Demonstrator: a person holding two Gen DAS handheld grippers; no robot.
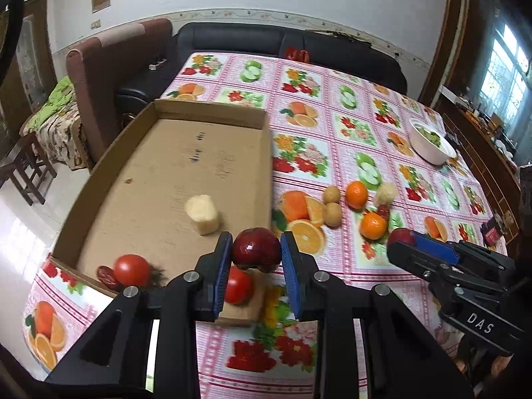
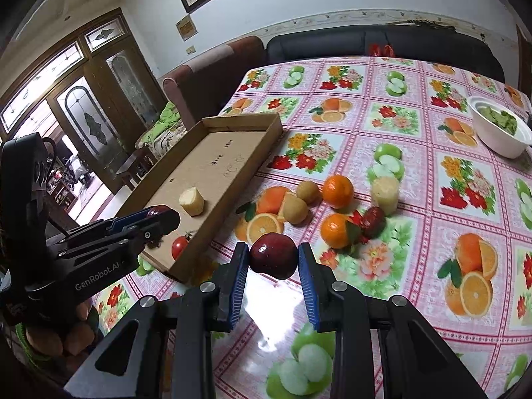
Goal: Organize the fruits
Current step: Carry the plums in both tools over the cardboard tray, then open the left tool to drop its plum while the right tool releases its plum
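Between the blue pads of our left gripper (image 1: 256, 251) sits a dark red apple (image 1: 255, 253), pinched on both sides and held above the near corner of the cardboard tray (image 1: 186, 166). Just under that apple we see a red tomato (image 1: 237, 286) on the tray floor, and off to the gripper's left a second tomato (image 1: 131, 269) with a dark red date (image 1: 105, 275) touching it. Further ahead in the tray lies a pale peeled chunk (image 1: 202, 214).

Our right gripper (image 2: 273, 257) is likewise closed tight on another dark red apple (image 2: 273, 255), held clear of the flowered tablecloth (image 2: 415, 266). Ahead of it, loose on the cloth, we find two oranges (image 2: 337, 191), one further on and one nearer beside a date (image 2: 372, 221), two small yellowish round fruits (image 2: 294, 211) to the left of them, and another pale chunk (image 2: 384, 194) standing upright beyond the date. Well ahead and to the right stands a white bowl (image 2: 495, 143) holding something green. The tray lies to this gripper's left, with our left gripper over its near end.
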